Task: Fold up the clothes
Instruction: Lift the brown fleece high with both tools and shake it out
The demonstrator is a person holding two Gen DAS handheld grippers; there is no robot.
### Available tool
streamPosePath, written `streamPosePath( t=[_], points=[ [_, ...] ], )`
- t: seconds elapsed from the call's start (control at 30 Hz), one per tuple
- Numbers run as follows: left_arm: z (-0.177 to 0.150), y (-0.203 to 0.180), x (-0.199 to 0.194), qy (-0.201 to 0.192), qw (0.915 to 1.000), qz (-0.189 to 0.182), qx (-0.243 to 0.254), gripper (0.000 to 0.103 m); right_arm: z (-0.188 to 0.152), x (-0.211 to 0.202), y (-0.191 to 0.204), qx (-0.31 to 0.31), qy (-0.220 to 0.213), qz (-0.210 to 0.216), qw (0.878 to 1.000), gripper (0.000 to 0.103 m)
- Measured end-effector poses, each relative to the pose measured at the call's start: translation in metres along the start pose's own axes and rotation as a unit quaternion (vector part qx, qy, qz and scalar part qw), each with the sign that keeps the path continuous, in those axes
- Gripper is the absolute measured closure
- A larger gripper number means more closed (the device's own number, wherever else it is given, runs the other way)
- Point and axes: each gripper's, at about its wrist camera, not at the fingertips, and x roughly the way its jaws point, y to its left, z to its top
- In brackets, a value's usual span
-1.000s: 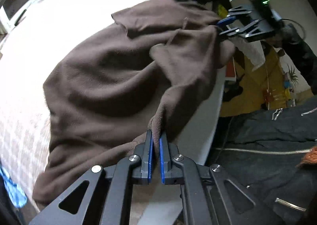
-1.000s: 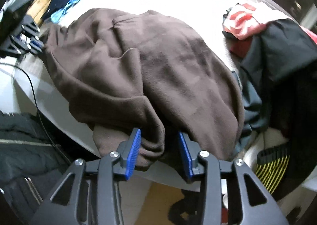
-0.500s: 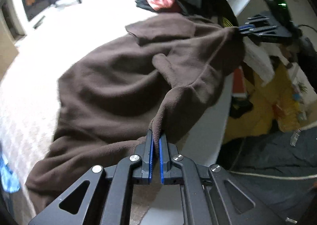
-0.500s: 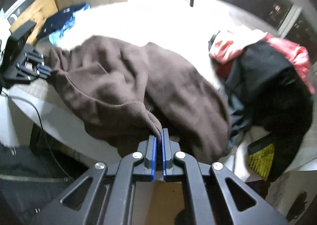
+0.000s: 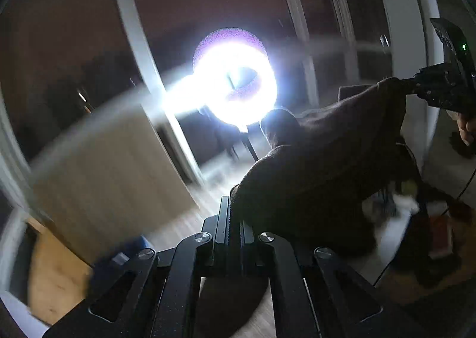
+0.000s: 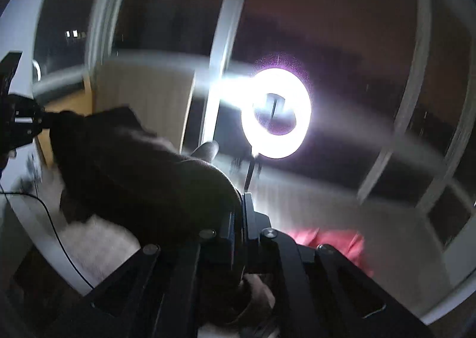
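A dark brown fleece garment [image 5: 321,165] hangs in the air, stretched between my two grippers. My left gripper [image 5: 233,207] is shut on one edge of it at the bottom of the left wrist view. The right gripper [image 5: 416,86] shows at that view's far right, gripping the other end. In the right wrist view my right gripper [image 6: 239,207] is shut on the garment [image 6: 142,171], which runs left to the left gripper [image 6: 38,123]. Both views point up and are blurred.
A bright ring light [image 5: 235,87] on a stand glares in both views, also in the right wrist view [image 6: 276,113], before dark windows. A wooden cabinet [image 5: 98,177] stands at left. A red garment [image 6: 330,244] lies below. A white surface [image 6: 89,242] with a cable shows lower left.
Both grippers have lifted the brown garment off the white surface into the air. The views swung up from the table toward the windows and ring light. The right gripper closed on the fabric.
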Motion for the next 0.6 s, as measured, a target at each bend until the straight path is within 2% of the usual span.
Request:
streamPosePath(
  t=[0.07,0.2,0.23,0.33,0.37,0.4,0.53,0.6],
  points=[
    [0.025,-0.002,-0.046,-0.043,0.9982,0.04,0.013,0.099,0.029,-0.047,-0.006,0.002,-0.053,0.003,0.999,0.099],
    [0.058,-0.005,-0.129,-0.121,0.9897,0.077,0.001,0.099,0.058,-0.123,-0.002,0.003,-0.143,0.0,0.99,0.099],
    [0.06,-0.007,-0.135,-0.123,0.9891,0.08,0.0,0.099,0.06,-0.127,0.006,-0.005,-0.143,-0.001,0.99,0.099],
    [0.068,-0.015,-0.154,-0.129,0.9877,0.089,-0.005,0.099,0.061,-0.123,0.026,-0.035,-0.11,-0.002,0.993,0.099],
    [0.067,-0.019,-0.152,-0.109,0.9904,0.085,0.002,0.099,0.061,-0.122,0.031,-0.041,-0.1,0.002,0.994,0.099],
    [0.067,-0.024,-0.151,-0.092,0.9923,0.082,0.007,0.099,0.061,-0.126,0.034,-0.042,-0.102,0.005,0.994,0.099],
    [0.059,-0.029,-0.18,-0.111,0.9879,0.108,0.009,0.099,0.063,-0.155,0.034,-0.021,-0.148,0.014,0.989,0.099],
    [0.054,-0.026,-0.18,-0.103,0.9884,0.112,-0.002,0.099,0.061,-0.147,0.034,-0.003,-0.142,0.026,0.989,0.099]
  ],
)
